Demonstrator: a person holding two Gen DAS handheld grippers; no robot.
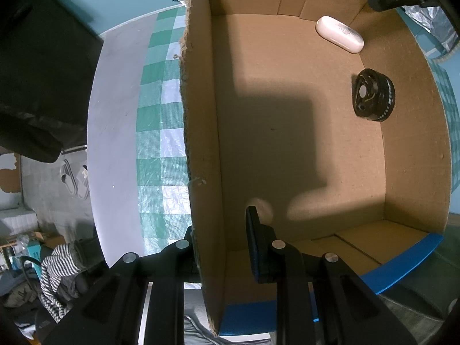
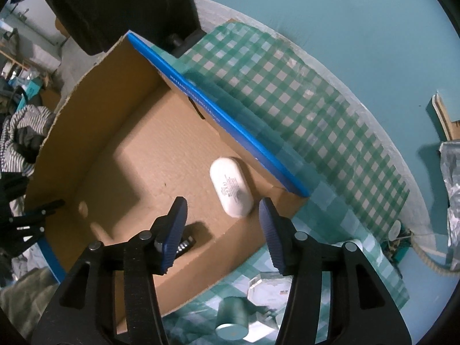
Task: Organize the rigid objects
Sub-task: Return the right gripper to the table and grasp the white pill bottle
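While the left gripper [image 1: 221, 247] stays out of the sorting, pinching the wall of the box [image 1: 201, 132], the right gripper [image 2: 222, 224] hangs spread and empty over the white case [image 2: 231, 187] lying inside by the blue-edged wall. The case looks hard, smooth, light: grip across its short width.

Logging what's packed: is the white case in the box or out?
In: the white case lies flat on the cardboard box floor, near the blue-edged wall.
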